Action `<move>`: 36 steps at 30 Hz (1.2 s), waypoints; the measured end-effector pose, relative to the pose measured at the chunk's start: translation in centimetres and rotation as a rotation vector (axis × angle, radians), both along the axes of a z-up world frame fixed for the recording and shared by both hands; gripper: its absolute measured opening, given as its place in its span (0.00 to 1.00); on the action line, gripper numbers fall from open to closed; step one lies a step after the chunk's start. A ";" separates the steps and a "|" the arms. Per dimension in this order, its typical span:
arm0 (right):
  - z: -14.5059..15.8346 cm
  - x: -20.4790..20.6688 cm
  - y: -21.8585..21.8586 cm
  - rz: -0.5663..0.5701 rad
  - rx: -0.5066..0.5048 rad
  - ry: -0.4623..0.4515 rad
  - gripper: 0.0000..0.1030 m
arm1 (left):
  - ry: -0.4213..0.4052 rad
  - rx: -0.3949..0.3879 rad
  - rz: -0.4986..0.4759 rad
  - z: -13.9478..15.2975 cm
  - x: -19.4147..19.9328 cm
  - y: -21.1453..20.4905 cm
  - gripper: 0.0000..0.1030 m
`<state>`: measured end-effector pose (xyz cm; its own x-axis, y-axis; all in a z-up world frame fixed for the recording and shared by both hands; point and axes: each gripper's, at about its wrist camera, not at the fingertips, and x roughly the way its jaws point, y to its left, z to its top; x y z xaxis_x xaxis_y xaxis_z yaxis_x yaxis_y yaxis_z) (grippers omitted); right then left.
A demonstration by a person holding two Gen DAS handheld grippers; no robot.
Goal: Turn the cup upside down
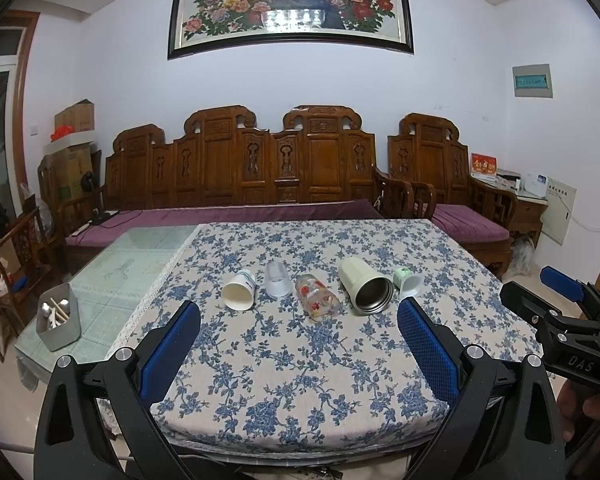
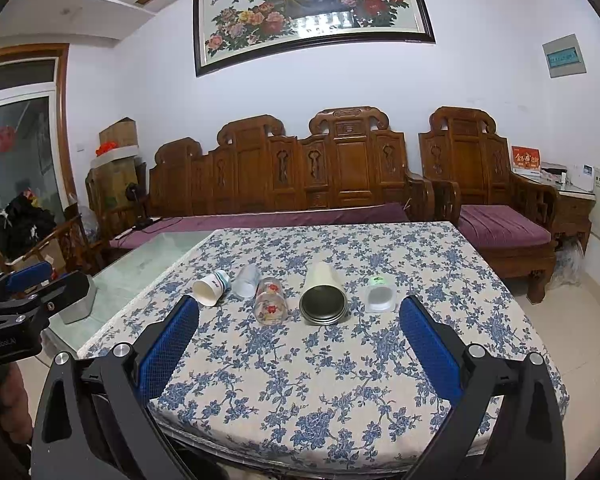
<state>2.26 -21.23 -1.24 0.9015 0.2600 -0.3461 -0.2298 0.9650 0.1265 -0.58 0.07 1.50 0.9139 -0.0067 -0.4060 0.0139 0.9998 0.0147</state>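
Pre-grasp: I hold both grippers (image 1: 299, 326) (image 2: 299, 322) spread, empty, near cups (image 1: 366, 286). Next: approach one, pinch, invert.

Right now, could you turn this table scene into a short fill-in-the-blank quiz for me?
1. All five cups on the floral tablecloth lie on their ____.
2. The cream steel-lined tumbler is the ____ cup from the right.
3. The left tool and right tool both have jaws ____.
4. The grey caddy holds spoons and ____.

Missing: sides; second; open; chopsticks
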 end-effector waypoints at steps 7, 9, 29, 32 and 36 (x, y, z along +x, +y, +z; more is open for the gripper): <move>-0.3 0.2 -0.2 0.003 0.001 0.001 0.98 | 0.000 0.000 0.000 -0.1 0.0 0.0 0.92; -0.3 0.2 -0.2 0.002 0.002 0.001 0.98 | -0.001 0.001 -0.001 -0.1 0.0 -0.1 0.92; -0.3 0.2 0.0 0.005 0.003 0.000 0.98 | -0.009 0.003 -0.009 0.1 -0.2 -0.4 0.92; -0.3 0.2 0.0 0.005 0.003 0.000 0.98 | -0.009 0.003 -0.008 0.1 -0.2 -0.4 0.92; -0.2 0.2 0.2 0.007 0.002 -0.001 0.98 | -0.009 0.003 -0.009 0.1 -0.4 -0.4 0.92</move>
<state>2.48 -21.03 -1.48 0.8998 0.2672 -0.3450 -0.2368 0.9630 0.1283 -0.93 -0.36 1.64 0.9173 -0.0136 -0.3980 0.0226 0.9996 0.0178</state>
